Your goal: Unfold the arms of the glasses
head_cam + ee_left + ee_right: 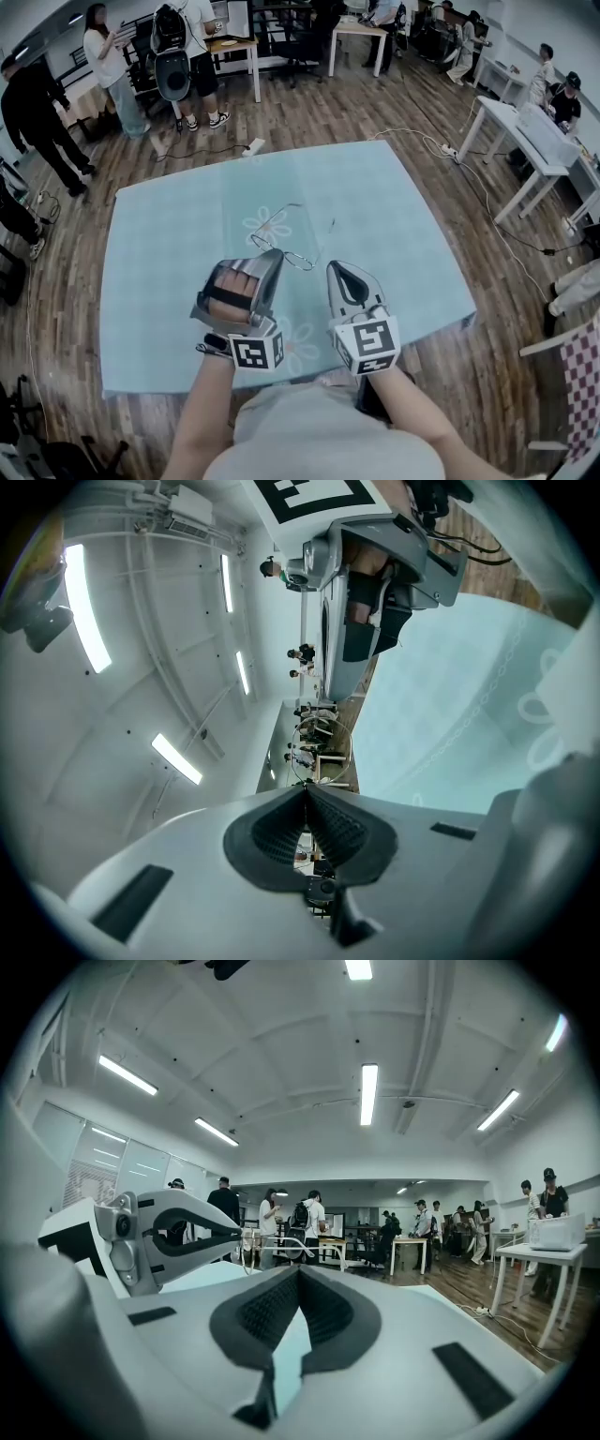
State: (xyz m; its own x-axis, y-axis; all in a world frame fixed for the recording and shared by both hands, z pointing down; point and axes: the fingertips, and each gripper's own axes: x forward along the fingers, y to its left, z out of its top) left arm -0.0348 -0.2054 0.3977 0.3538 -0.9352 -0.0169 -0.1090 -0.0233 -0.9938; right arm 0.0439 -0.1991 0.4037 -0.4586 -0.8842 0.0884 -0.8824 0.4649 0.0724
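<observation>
Level over the desk (159,281), the right hand-held gripper (338,268) is closed and empty, just right of the glasses (299,260). Left of the glasses, the left hand-held gripper (277,253), rolled sideways, is clamped on their frame.

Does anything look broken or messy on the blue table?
Nothing looks broken or spilled. The thin wire-framed glasses just hang askew, because the left tongs pinch them by one lens rim. The right tongs are shut and empty.
</observation>
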